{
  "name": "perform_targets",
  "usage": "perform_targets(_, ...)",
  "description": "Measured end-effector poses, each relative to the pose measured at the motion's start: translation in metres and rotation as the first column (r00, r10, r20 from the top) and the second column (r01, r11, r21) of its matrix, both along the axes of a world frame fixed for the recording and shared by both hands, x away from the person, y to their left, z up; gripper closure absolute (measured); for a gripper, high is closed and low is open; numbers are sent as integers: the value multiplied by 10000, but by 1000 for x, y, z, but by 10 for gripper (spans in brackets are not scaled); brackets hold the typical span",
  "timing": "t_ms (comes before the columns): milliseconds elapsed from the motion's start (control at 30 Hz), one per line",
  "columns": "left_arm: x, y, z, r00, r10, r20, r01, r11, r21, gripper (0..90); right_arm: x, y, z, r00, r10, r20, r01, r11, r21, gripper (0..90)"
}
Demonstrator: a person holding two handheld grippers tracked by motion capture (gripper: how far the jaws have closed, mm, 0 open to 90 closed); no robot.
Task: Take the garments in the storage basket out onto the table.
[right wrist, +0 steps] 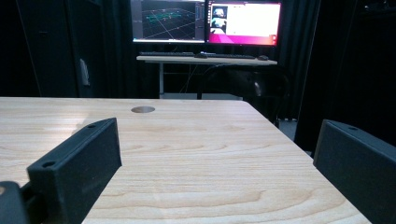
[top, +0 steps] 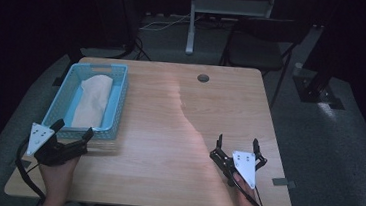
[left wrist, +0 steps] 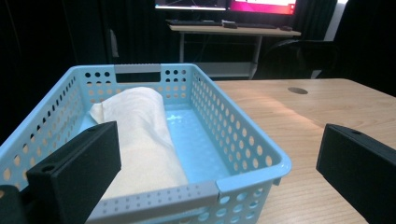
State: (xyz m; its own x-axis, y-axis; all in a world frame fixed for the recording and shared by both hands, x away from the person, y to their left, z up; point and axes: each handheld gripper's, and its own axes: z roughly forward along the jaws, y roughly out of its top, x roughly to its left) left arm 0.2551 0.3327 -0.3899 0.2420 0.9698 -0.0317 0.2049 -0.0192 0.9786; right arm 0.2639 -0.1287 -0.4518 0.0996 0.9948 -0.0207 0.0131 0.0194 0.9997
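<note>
**Folded cloth in the basket, left gripper at its near end**

The room is dark around a light wooden table (top: 178,132), with a black chair behind it and two lit monitors on a desk farther back. All places below are given from the light blue perforated basket (top: 116,108), which stands on the left part of the table, its long side running away from the person.

Inside the basket lies a cream folded cloth (top: 92,101). Its long axis follows the long side of the basket, and it lies toward the basket's left wall, so a strip of blue floor is free on its right.

The left gripper (top: 72,132) is just at the near short wall of the basket, its jaws wide apart and holding nothing. In the left gripper view the cloth (left wrist: 140,135) lies straight ahead, beyond the near rim, with its narrow end toward the jaws.

The right gripper (top: 238,143) rests well to the right of the basket, near the table's right edge. Its jaws are also apart and empty, and they point over bare wood.

I judge that the left gripper is the nearer one by far. To reach the cloth, it must go up over the near rim, then forward and down onto the near end of the cloth.
</note>
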Motion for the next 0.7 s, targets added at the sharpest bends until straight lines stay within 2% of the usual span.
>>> perform_targets(433,12,3,17,9999,-36,-125,37,10000,90,0,0,0,0,10000,-1,14,1,10000,-15,2)
perform_targets(700,23,9,26,9987,12,-513,-5,9999,138,0,0,0,0,10000,4,18,-4,10000,-16,2)
